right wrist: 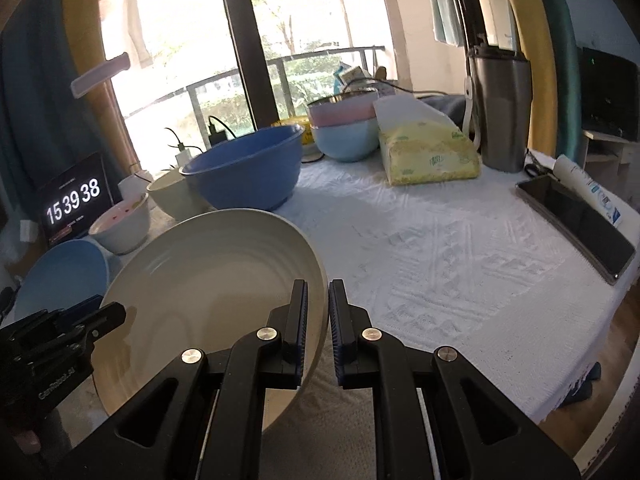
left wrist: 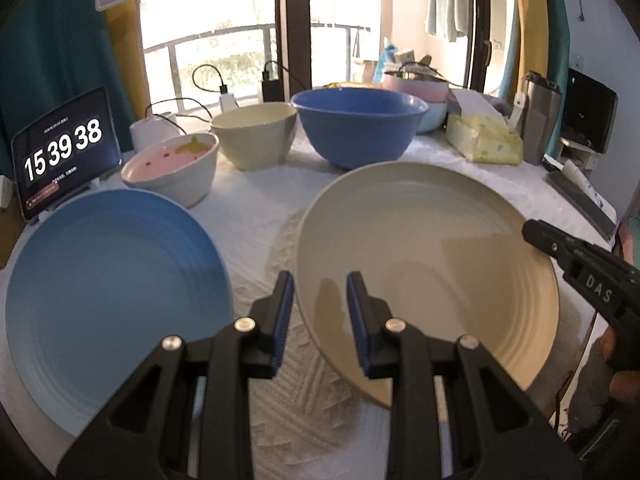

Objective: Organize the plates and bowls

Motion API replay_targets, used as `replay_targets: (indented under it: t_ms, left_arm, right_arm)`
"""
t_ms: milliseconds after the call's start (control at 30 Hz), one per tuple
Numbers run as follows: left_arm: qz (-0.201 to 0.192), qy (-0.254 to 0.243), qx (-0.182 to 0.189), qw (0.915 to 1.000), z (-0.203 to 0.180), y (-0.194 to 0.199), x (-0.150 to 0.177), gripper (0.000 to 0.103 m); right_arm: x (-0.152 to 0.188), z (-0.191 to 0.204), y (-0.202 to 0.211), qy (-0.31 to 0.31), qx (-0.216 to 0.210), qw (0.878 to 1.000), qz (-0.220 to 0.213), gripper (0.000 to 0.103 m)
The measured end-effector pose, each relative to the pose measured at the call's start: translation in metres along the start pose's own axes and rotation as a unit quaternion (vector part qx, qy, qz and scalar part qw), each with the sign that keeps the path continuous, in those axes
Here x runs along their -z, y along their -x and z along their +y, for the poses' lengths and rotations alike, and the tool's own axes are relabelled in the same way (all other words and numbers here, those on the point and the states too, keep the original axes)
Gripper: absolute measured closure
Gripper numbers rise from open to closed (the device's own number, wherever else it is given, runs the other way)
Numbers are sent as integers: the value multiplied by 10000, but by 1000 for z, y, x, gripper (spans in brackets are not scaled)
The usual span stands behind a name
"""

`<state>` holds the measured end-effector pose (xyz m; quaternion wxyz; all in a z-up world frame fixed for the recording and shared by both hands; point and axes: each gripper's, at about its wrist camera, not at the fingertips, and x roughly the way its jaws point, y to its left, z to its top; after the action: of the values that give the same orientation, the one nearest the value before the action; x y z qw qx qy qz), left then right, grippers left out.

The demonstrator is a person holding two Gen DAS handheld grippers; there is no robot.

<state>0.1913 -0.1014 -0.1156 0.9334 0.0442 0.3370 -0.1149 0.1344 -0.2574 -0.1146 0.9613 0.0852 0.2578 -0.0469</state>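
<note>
White embossed cloth covers the table (right wrist: 440, 248), which stands before a bright balcony window. The right gripper (right wrist: 318, 324) has its ribbed blue pads narrowed onto the rim of the cream plate (left wrist: 420, 256), one finger inside and one outside, holding it tilted off the cloth. The left gripper (left wrist: 320, 312) has its fingers parted around the plate's near left rim; whether they press on it I cannot tell. "DAS" is printed on the right gripper's arm in the left view. A round blue plate (left wrist: 112, 296) with ridged rings lies flat on the near left. Farther off stand a pink-lined bowl (left wrist: 172, 164), a cream bowl (left wrist: 256, 136) and a big blue bowl (left wrist: 356, 128). A clock screen (left wrist: 64, 152) on the far left reads "15 39 38".
</note>
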Motion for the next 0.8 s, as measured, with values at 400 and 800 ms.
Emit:
replay_targets:
  t_ms: [400,800]
  left_arm:
    - [75,184,43,9998,8,0,-4,69]
    - [-381,455,61,9982,30,36,-11,61]
  right_arm:
    - [4,3,-11,-2,30,9999,164,90]
    - [-14,17,13,154,70,9997,-168,77]
